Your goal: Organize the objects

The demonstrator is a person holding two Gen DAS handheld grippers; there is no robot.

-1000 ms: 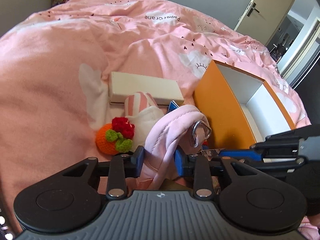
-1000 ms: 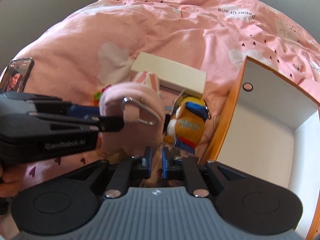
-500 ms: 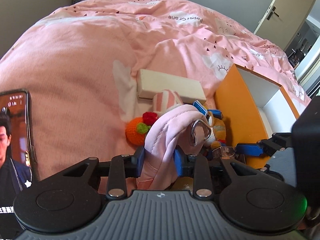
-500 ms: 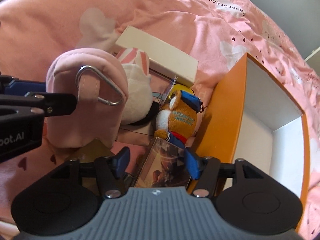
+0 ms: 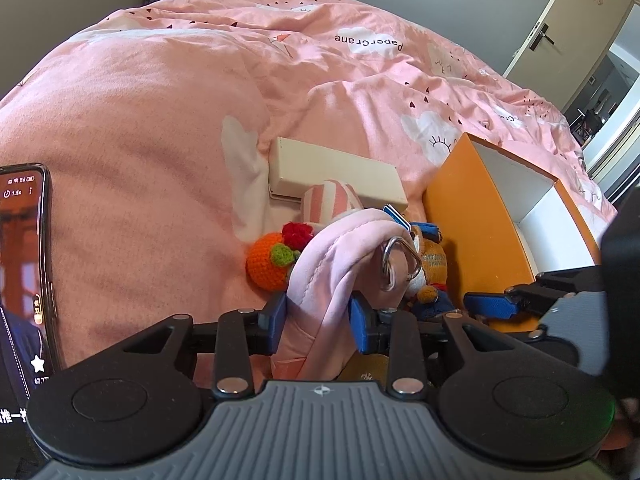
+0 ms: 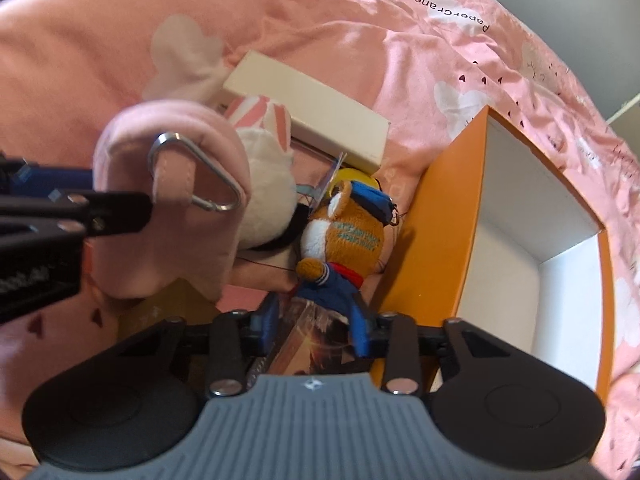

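A pink pouch (image 5: pixel 340 248) with a metal carabiner (image 5: pixel 400 264) hangs above the bed, and my left gripper (image 5: pixel 318 320) is shut on its fabric while its jaws ease open. The pouch (image 6: pixel 168 240) also shows in the right wrist view. My right gripper (image 6: pixel 314 324) is low over a glossy picture card (image 6: pixel 308 344) that lies between its closing jaws; the pads stand apart from the card. A brown bear plush (image 6: pixel 344 240) in blue clothes lies just ahead, its legs by the fingertips. The orange box (image 6: pixel 432 240) with a white inside stands open to the right.
On the pink bedcover lie a cream box (image 5: pixel 336 176), a white rabbit plush (image 6: pixel 264 160) with striped ears, and a crocheted orange fruit (image 5: pixel 268 264). A gold card (image 6: pixel 176 308) lies under the pouch. A lit phone (image 5: pixel 24 260) stands at the left. A door (image 5: pixel 560 36) is at the back right.
My right gripper dropped toward the picture card, spread wide around it, and has narrowed since. The left gripper kept its hold on the pouch; the phone came into its view.
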